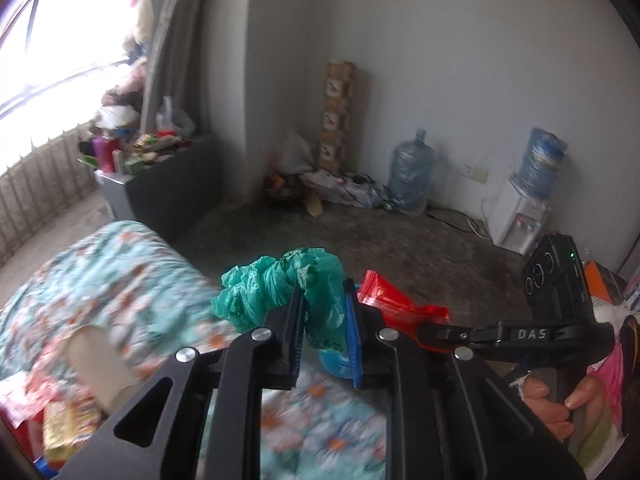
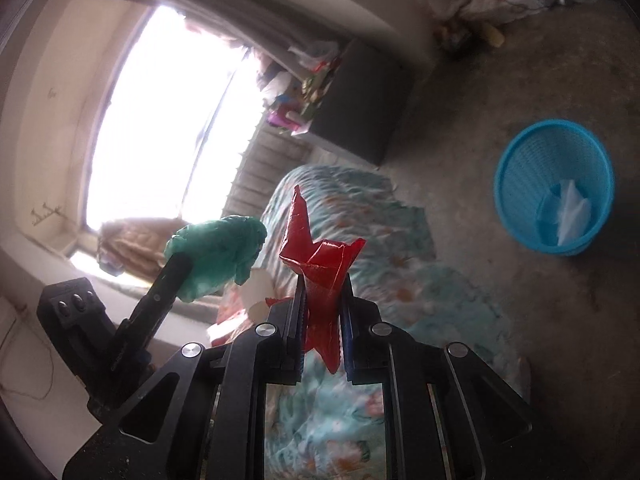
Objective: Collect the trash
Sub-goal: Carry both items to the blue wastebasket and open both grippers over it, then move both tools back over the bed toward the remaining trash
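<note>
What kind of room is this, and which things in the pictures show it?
Most likely a bedroom in a home. A bed with a floral quilt stands beside a large window, a water dispenser sits on the bare floor against the wall, and a blue wastebasket stands near the bed.

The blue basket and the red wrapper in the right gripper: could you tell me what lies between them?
In the right wrist view, only floral bedding and bare floor separate the red wrapper from the blue basket.

Floral bedspread (image 1: 100,280) motion-blurred; clutter on grey cabinet (image 1: 136,144) unreadable; packets (image 1: 68,428) cut off at lower-left edge
</note>
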Available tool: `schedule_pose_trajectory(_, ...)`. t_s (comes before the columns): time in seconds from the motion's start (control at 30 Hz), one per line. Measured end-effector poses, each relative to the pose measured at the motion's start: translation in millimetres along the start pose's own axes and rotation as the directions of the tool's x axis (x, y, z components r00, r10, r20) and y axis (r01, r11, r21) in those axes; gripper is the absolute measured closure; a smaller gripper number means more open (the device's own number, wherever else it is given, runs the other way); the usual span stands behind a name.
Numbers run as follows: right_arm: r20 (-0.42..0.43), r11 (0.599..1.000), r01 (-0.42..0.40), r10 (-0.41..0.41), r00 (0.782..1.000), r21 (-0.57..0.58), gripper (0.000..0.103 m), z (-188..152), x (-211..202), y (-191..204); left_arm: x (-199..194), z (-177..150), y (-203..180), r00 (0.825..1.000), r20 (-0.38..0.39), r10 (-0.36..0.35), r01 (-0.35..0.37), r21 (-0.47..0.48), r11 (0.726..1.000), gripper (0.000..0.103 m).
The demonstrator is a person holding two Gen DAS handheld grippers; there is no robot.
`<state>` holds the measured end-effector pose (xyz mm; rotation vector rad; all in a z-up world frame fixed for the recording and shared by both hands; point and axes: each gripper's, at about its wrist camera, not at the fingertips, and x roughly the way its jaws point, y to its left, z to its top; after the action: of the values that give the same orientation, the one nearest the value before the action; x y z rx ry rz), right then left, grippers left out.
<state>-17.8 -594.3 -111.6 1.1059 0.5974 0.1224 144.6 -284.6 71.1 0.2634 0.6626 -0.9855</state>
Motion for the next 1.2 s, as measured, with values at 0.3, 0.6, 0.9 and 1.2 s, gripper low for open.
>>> schedule_pose_trajectory(0.3, 0.091, 0.969, 0.169, -0.188, 0.978, 0.18, 0.089, 33, -3, -88, 135, 22, -30, 0.964, -0.236, -0.12, 0.117, -0.031, 0.993, 0.085)
schedule_pose_trajectory(0.6, 0.069, 0.915, 0.263, -0.297, 0.953, 0.305, 0.087, 52, 23, -160, 240, 18, -47, 0.904, -0.398, -0.159, 0.137, -0.084, 0.987, 0.085)
schedule_pose_trajectory(0.9, 0.04, 0.865, 0.361, -0.398, 0.916, 0.348, 0.051, 84, 59, -217, 327, 21, -65, 0.853, -0.491, -0.177, 0.14, -0.111, 0.984, 0.056)
schedule_pose_trajectory(1.2, 0.007, 0.807, 0.385, -0.434, 0.901, 0.449, 0.041, 69, 57, -252, 320, 17, -64, 0.869, -0.475, -0.137, 0.096, -0.11, 0.989, 0.046)
